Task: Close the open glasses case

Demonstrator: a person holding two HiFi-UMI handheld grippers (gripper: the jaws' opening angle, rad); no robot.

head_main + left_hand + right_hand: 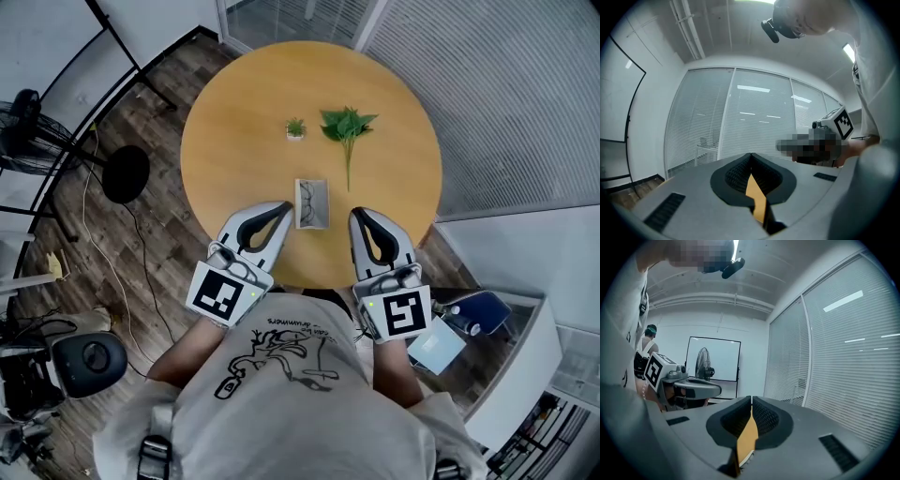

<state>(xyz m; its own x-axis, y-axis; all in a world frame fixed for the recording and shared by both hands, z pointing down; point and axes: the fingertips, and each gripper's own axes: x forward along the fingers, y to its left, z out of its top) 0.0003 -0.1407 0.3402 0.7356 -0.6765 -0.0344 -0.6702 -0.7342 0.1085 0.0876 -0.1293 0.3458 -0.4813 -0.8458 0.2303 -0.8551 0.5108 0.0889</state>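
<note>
The open glasses case [312, 204] lies on the round wooden table [234, 141] near its front edge, with dark glasses inside it. In the head view my left gripper [284, 206] is shut, its tip just left of the case with nothing held. Also shut and holding nothing, my right gripper [359, 216] sits a little to the right of the case. Both gripper views point up at blinds and walls. In each, the left gripper [750, 154] and right gripper [751, 398] show jaws met at the tip, with only a sliver of table between them. The case is hidden in both.
A small potted plant [295, 128] and a green leafy sprig [347, 127] lie farther back on the table. A fan [23, 122], a black round base [125, 174] and cables stand on the floor at left. A blue object [473, 312] rests on a white cabinet at right.
</note>
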